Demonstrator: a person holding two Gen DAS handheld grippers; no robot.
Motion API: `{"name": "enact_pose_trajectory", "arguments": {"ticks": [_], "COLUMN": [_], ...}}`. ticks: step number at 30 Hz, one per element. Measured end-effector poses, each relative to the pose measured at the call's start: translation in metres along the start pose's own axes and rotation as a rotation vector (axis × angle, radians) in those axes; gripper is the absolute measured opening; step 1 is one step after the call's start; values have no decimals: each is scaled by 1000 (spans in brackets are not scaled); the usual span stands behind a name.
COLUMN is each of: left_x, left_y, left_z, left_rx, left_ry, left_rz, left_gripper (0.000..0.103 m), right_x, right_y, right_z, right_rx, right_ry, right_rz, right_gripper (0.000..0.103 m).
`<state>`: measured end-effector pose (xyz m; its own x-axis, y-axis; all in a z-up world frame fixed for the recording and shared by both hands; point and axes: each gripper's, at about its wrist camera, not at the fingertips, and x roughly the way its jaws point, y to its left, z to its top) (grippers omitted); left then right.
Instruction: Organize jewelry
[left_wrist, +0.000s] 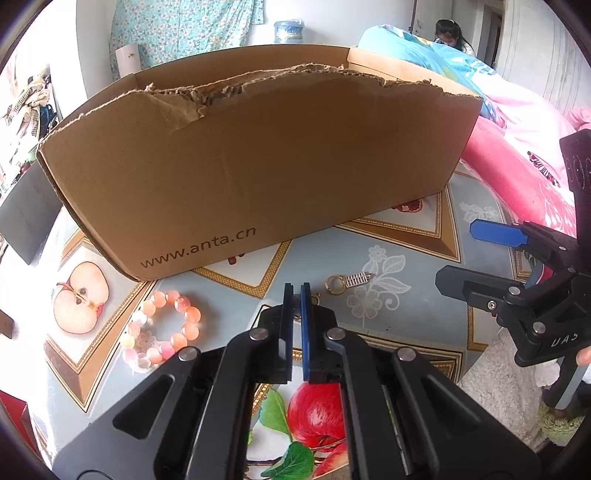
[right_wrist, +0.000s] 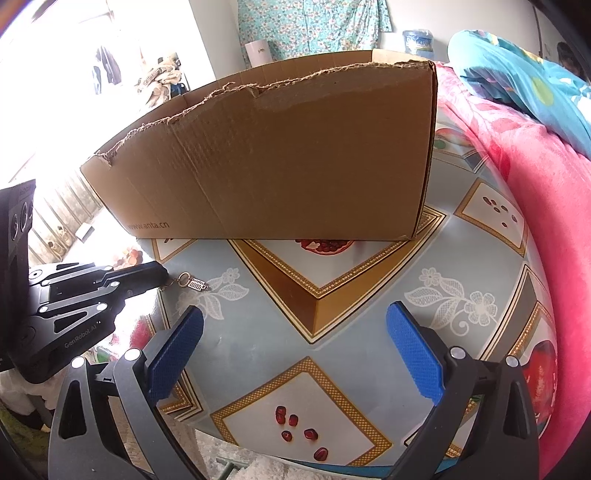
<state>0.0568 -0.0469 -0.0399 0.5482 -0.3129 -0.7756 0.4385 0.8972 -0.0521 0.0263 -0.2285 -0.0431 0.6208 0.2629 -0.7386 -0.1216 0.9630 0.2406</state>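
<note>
Fruit-patterned oilcloth is covering the counter (right_wrist: 332, 332), with a torn cardboard box (left_wrist: 258, 166) standing behind. Left gripper (left_wrist: 297, 291) is sitting with fingers together, seemingly pinching a small gold clasp (left_wrist: 314, 297); the charm with its ring (left_wrist: 349, 282) is lying just beyond, long axis running rightward. A bead bracelet (left_wrist: 162, 328) is resting leftward (untouched). Right gripper (right_wrist: 295, 325) is hanging with fingers apart, farther away

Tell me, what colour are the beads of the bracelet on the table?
The bead bracelet is orange and pale pink, clearest in the left wrist view.
</note>
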Motion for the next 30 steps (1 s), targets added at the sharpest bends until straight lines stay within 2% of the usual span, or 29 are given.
{"name": "enact_pose_trajectory", "arguments": {"ticks": [5,10,13,14,21,23,26,30], "left_x": [-4,-9,-11,-12,-17,-20,-25,-32], "left_y": [6,10,13,14,21,23,25,23], "left_z": [-6,-11,-13,-14,-21,-23,-28,-31], "left_rx": [-14,-22,-34,-41,-65,-60,-55,-39], "left_ry": [-10,-11,-12,-14,-30,-41,-54,-68], "left_rz": [-31,-46,-48,-52,-74,-81,-96,-109], "left_gripper": [3,3,3,3,3,3,3,3], "right_x": [-3,-7,-6,-4,17,23,29,36], "right_y": [-1,19,35,40,65,70,78,89], "right_z": [6,14,19,20,26,28,31,29], "right_rx": [-3,-106,-158,-175,-276,-319,-399,-529], "right_ry": [-18,-67,-73,-68,19,40,76,119], "right_rz": [25,43,70,77,116,123,144,157], "right_gripper": [97,96,86,79,48,35,25,25]}}
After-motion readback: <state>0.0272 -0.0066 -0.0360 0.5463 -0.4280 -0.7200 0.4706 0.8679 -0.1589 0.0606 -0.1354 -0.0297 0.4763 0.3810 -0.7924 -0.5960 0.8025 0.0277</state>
